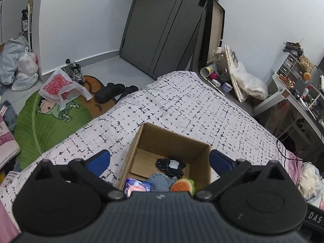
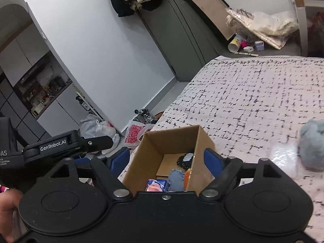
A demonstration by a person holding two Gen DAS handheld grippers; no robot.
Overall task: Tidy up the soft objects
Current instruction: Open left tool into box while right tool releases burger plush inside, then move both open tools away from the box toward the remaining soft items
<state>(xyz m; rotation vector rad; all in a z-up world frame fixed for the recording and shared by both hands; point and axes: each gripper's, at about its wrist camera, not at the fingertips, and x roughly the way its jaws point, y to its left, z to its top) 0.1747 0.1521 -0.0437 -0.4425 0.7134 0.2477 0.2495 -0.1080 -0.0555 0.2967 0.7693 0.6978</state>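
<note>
Blue pads (image 1: 99,161) stand wide apart on the left gripper (image 1: 160,162), which holds nothing above the box (image 1: 141,141). The right gripper (image 2: 167,160) is also spread and empty over the same box. Inside lie a black doily (image 1: 170,167), a denim piece (image 1: 161,183), a burger toy (image 1: 182,185) and a blue packet (image 1: 137,186). The box sits on the bed (image 1: 182,105); a grey plush (image 2: 312,143) lies on the bed well to the right of it.

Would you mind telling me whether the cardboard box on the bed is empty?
Not empty: the open cardboard box holds a burger toy, blue cloth and a black doily.
</note>
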